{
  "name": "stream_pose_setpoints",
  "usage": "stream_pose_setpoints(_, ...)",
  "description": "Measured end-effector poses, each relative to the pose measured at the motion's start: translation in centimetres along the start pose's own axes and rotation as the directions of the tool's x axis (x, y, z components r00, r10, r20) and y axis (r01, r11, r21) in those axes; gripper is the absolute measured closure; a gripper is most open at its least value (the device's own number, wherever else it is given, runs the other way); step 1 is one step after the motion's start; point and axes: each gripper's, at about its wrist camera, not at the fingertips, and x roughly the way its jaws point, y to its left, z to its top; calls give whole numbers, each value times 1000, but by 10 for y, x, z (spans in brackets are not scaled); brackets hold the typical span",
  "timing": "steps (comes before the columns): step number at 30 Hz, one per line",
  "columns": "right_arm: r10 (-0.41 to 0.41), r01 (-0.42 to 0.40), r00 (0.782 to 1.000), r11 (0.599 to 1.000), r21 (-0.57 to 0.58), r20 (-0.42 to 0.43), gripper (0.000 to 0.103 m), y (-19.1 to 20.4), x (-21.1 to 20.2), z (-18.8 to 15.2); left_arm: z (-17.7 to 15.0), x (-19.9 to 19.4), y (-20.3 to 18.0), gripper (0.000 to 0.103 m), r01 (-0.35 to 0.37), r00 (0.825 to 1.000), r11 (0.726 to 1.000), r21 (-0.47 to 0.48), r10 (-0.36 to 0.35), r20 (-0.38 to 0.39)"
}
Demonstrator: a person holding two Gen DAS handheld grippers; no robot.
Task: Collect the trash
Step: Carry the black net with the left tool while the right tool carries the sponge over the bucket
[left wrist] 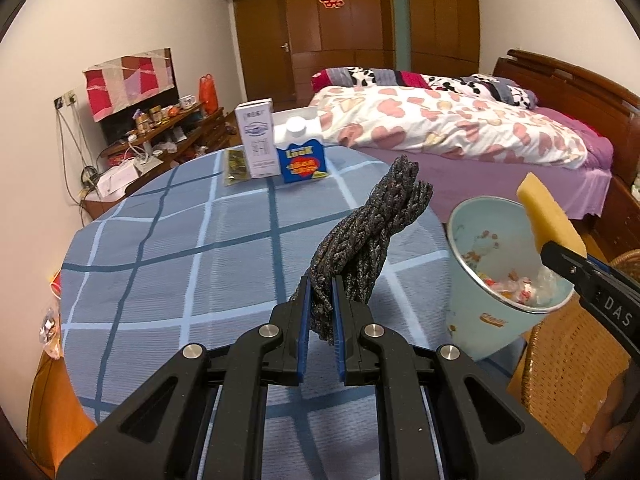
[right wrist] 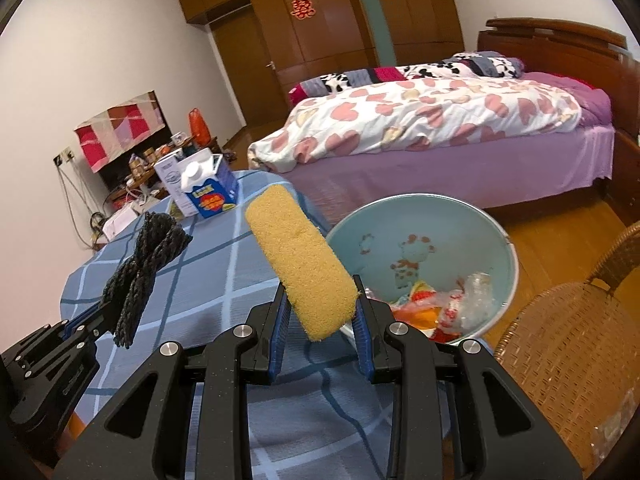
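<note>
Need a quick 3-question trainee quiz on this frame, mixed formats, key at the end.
1. True or false: the left gripper is shut on the dark rope bundle.
2. What does the right gripper hold? A) milk carton B) yellow sponge C) plastic bag
3. Fill in: the light blue bin already contains ____.

Key:
1. True; the rope sticks up from between its fingers.
2. B, the yellow sponge, held near the bin's rim.
3. Wrappers and plastic trash.
</note>
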Motion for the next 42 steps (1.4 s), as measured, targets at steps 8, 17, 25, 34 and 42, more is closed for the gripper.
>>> stream_pose_setpoints(8,-46,46,999,999,25,-6,73,-17,-1,-1,2,2,-19,93,47,999,998,29,-47,-1)
stream_pose_setpoints(17,-63,62,998,997,51,13,73,-29,-5,4,9,5,-35,93,74,997,996,46,-74,3)
stream_pose_setpoints(25,-90,87,996,994,65,31,73,-40,-7,10,16,5,-52,93,93,995,994,65,-94,11)
stream_pose_setpoints(34,-127,123,991,989,88,47,73,-53,-8,18,26,10,-73,93,109,993,990,87,-112,23)
stream_pose_setpoints(42,-161,154,986,981,118,52,73,-67,-5,22,31,18,-93,93,125,991,986,112,-129,23)
